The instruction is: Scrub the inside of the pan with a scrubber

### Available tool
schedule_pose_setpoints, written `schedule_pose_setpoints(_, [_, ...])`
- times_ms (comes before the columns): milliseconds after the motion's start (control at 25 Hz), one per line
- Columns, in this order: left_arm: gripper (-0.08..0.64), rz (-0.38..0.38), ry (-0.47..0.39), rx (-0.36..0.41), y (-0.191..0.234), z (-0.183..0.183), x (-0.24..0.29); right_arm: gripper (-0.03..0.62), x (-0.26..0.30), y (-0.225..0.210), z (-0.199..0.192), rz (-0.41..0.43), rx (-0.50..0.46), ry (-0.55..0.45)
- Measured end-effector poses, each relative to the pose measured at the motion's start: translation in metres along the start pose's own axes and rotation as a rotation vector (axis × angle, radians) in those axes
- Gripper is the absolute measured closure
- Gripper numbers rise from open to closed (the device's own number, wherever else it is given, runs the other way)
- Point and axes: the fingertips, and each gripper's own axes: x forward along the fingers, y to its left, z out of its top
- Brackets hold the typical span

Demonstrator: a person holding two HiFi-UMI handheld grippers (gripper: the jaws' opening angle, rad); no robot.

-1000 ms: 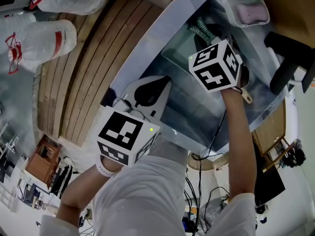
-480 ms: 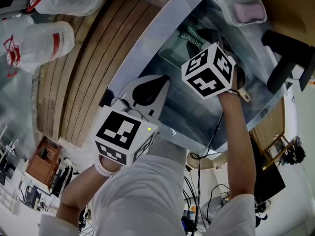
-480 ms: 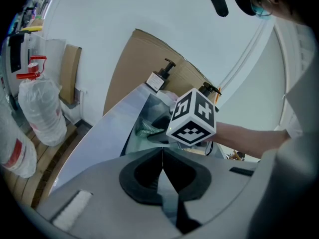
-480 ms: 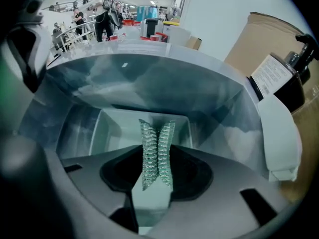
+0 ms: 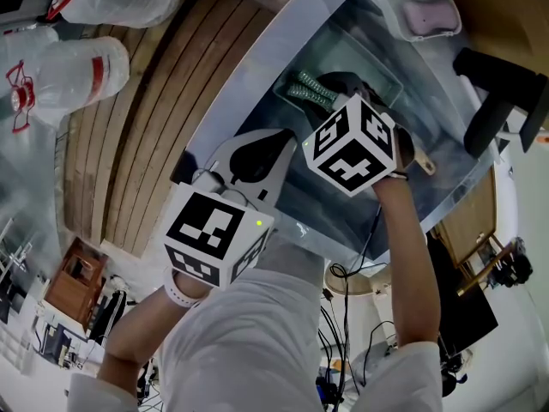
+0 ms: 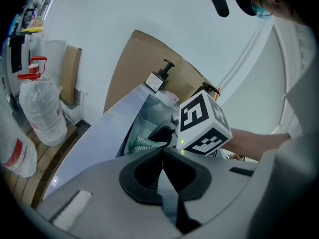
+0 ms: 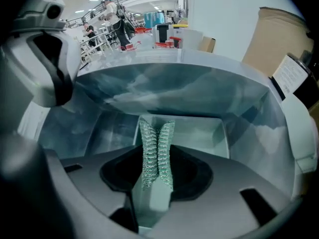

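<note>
A rectangular metal pan [image 5: 364,51] [image 7: 199,132] lies in the steel sink [image 5: 257,75]. My right gripper [image 5: 333,87] [image 7: 157,180] reaches into the sink and is shut on a green mesh scrubber [image 5: 307,90] [image 7: 157,148]. The scrubber sticks out past the jaws, over the pan's near end. Whether it touches the pan cannot be told. My left gripper [image 5: 287,137] [image 6: 162,151] rests at the sink's front rim, shut with nothing between its jaws. In the left gripper view the scrubber [image 6: 144,144] shows beside the right gripper's marker cube [image 6: 202,126].
A lidded tub with a pink block [image 5: 425,14] sits at the sink's far corner. A pump bottle [image 6: 159,78] stands before a cardboard box [image 6: 144,59]. Plastic bags [image 5: 81,67] lie on wooden slats [image 5: 163,101] to the left. A black fixture [image 5: 497,93] stands at the right.
My right gripper has carried the scrubber leftward and toward me along the sink, across the pan. The left gripper has stayed put.
</note>
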Motion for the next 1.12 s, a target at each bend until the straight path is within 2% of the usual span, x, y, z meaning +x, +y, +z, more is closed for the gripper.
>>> schedule_pose_setpoints(120, [0.554,-0.002,0.0,0.003,-0.005,-0.003,-0.002,0.451,-0.001,0.013,0.0,0.05,0.014,-0.008])
schedule_pose_setpoints(400, [0.554,0.004,-0.006,0.013,-0.006,-0.007,-0.007,0.451,-0.003,0.023,0.004,0.105,0.1,-0.062])
schedule_pose_setpoints(560, [0.554,0.002,-0.002,0.018,-0.009,-0.011,-0.008,0.451,-0.013,0.025,0.012,0.159,0.158,-0.164])
schedule_pose_setpoints(680, [0.554,0.0,-0.003,0.021,-0.01,-0.012,-0.009,0.449,-0.028,0.016,0.022,0.204,0.27,-0.289])
schedule_pose_setpoints(760, [0.554,0.0,-0.004,0.022,-0.01,-0.011,-0.01,0.448,-0.036,0.001,0.023,0.169,0.379,-0.349])
schedule_pose_setpoints(960, [0.554,0.001,-0.007,0.02,-0.01,-0.011,-0.011,0.44,-0.036,-0.041,0.01,-0.059,0.557,-0.378])
schedule_pose_setpoints(1120, [0.554,0.002,-0.005,0.016,-0.01,-0.012,-0.01,0.437,-0.03,-0.061,0.005,-0.14,0.749,-0.413])
